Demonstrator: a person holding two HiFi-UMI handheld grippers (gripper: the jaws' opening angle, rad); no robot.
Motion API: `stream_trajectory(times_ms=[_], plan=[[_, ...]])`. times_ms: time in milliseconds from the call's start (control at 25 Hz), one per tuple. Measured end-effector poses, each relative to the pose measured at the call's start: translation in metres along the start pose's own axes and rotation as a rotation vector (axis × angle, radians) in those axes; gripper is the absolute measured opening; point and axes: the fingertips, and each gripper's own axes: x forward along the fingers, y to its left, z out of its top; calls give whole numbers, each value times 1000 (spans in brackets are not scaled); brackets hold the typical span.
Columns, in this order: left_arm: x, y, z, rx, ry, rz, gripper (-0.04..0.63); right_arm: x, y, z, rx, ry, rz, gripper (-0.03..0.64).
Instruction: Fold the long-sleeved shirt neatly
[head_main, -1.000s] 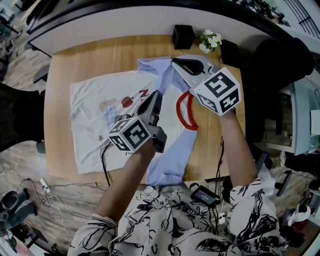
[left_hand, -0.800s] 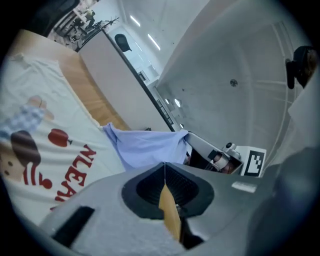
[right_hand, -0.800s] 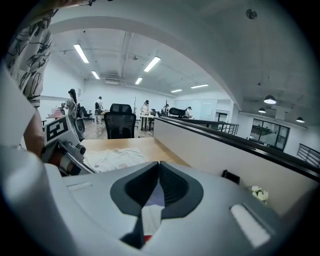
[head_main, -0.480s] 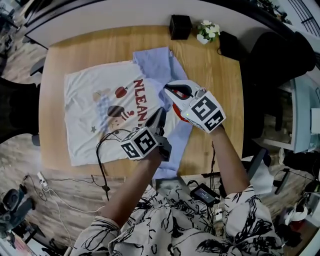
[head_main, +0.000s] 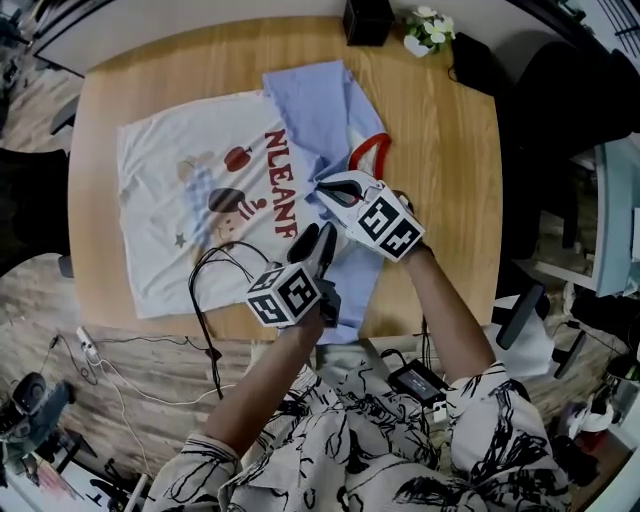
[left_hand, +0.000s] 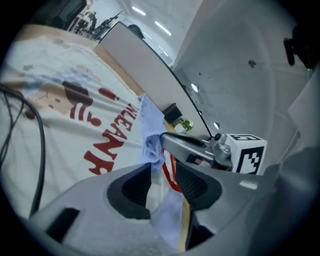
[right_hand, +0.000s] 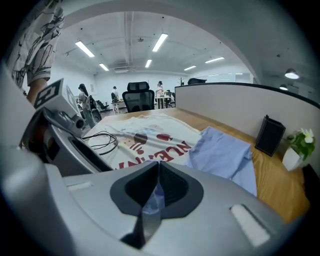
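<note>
One flat white shirt (head_main: 190, 200), collar (head_main: 368, 152) pointing right; right gripper (head_main: 323, 188) pinches its soft blue sleeve (head_main: 352, 282), left gripper (head_main: 323, 236), just opened, straddles it.

A: Head view: where is the camera?
B: Above the worktop (head_main: 440, 180), facing steeply down, with the shirt (head_main: 170, 160) in frame.
A: Left gripper view, right gripper view?
B: Each camera sits close behind its own jaws, looking low across the cloth. All three views share the red lettering (head_main: 283, 185).

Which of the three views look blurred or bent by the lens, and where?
Head view: fairly sharp, the table edges bow slightly. Left gripper view: strong fisheye, dark corners, the shirt smeared at left. Right gripper view: fisheye too, ceiling lights bright white, distance clear.
</note>
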Motion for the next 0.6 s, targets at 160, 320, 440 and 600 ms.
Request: stream_trajectory(times_ms=[160,320,440,600], plan=[[-31,-15,25,327,-57,22,173,5,11,-3,39,-15,27,51],[-29,-8,62,896,19,147,195,3,17,-3,83,-34,37,164],[-10,-5,66,1133,142,82,199,-16,12,-5,100,-51,-30,250],[12,6,42,1355,355,-29,208,-39,2,-22,231,-65,-134,247]])
